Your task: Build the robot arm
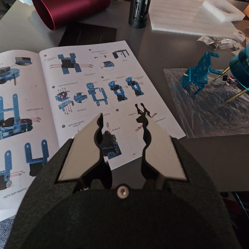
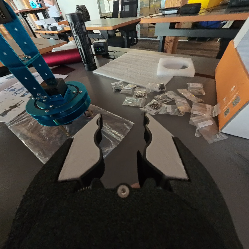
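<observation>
Above the grey table (image 2: 134, 129), both tongs (image 1: 123, 114) (image 2: 122, 114) hang parted and empty.

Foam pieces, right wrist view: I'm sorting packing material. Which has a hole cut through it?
The small thick foam block, lying on the far right corner of the flat foam sheet; the sheet is solid and ribbed.

My left tool (image 1: 123, 116) hangs with its jaws apart and nothing between them, above the right-hand page of an open instruction booklet (image 1: 83, 94) lying flat on the grey desk (image 1: 155, 44). To the right I see a blue metal bracket (image 1: 198, 73) standing on a clear plastic bag (image 1: 210, 111), just beside a blue round assembly (image 1: 241, 70). Farther back lie a dark red cylinder (image 1: 64, 12), a black cylinder (image 1: 138, 13) and white foam (image 1: 188, 17).
</observation>
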A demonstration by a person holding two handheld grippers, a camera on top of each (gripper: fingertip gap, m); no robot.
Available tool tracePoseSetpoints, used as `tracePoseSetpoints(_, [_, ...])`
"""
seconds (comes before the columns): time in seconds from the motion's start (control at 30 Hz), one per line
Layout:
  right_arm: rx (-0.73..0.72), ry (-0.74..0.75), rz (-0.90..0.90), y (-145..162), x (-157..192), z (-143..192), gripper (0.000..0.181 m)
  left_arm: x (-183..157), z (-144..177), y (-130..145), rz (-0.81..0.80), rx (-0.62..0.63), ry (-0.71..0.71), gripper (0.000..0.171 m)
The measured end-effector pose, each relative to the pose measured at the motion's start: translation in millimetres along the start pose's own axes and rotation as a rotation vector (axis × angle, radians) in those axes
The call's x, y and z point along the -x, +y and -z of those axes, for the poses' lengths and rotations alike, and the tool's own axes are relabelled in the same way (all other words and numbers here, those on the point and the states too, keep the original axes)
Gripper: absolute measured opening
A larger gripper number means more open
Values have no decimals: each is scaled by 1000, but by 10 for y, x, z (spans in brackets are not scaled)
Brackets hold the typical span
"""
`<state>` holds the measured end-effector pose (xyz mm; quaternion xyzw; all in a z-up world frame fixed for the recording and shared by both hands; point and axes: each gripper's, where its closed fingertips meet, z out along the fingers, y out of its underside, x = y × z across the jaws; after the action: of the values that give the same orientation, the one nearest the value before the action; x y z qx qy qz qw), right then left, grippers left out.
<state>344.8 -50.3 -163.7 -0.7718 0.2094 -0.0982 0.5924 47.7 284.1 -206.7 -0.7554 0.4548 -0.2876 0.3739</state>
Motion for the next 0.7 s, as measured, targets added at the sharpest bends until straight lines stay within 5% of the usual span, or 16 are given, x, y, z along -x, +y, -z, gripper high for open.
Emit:
tracePoseSetpoints(0.17, [54, 29, 67, 85, 20, -79, 60, 51, -10, -16, -46, -20, -55, 58])
tracePoseSetpoints(0.47, [119, -17, 55, 15, -14, -21, 61, -460, -9, -130, -128, -94, 108, 58])
tracePoseSetpoints(0.7, [466, 87, 313, 93, -853, -168, 56, -975, -20, -157, -247, -96, 205, 58])
